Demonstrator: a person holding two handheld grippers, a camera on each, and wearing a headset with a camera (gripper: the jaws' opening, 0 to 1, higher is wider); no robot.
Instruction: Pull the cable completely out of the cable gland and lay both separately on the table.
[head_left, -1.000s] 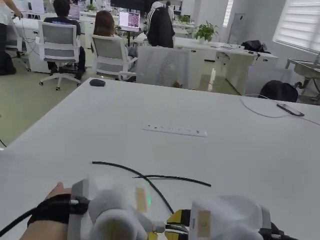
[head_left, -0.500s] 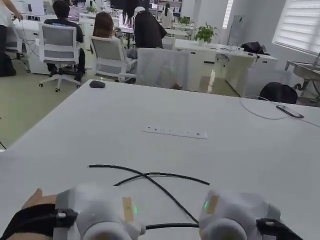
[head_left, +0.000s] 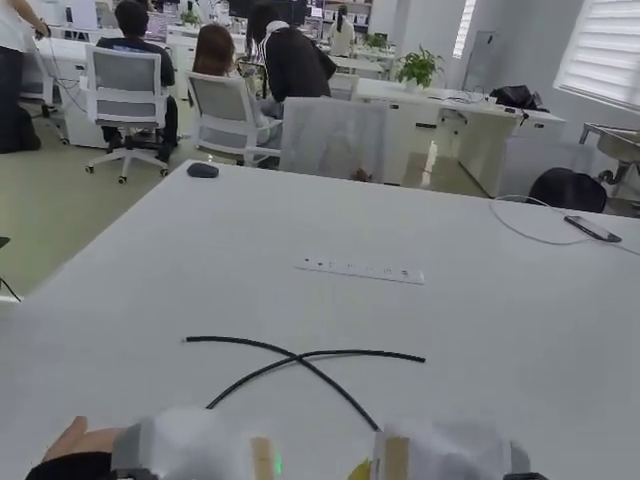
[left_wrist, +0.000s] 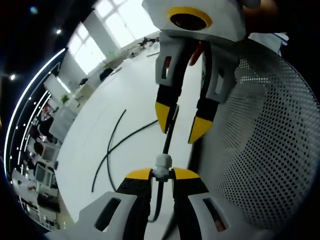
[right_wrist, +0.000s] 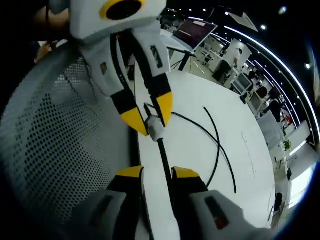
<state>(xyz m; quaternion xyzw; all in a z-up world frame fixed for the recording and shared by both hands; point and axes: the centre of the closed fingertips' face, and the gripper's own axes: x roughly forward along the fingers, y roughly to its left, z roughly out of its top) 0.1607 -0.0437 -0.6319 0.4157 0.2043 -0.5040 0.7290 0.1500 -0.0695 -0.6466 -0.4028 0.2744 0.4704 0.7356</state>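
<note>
A thin black cable (head_left: 300, 365) lies on the white table (head_left: 150, 290) as two crossing strands. Its near end rises to my grippers. A small white cable gland (left_wrist: 161, 167) sits on the cable between the yellow tips of my left gripper (left_wrist: 162, 175), which is shut on it. Facing it a short way along the cable, my right gripper (right_wrist: 158, 174) has the cable (right_wrist: 162, 155) running between its jaws, with a gap on both sides. The gland (right_wrist: 154, 128) also shows in the right gripper view. In the head view the white housings (head_left: 190, 448) of both grippers sit at the bottom edge.
A flush power strip (head_left: 360, 270) lies mid-table; a dark mouse (head_left: 203, 170) is at the far edge. A phone (head_left: 591, 228) with a white lead rests at the right. A white mesh chair back (left_wrist: 280, 150) stands beside the grippers. People sit at desks beyond.
Half a second ago the grippers were apart with the cable stretched between them. Now their tips are close together again, and the loose strands on the table have shifted.
</note>
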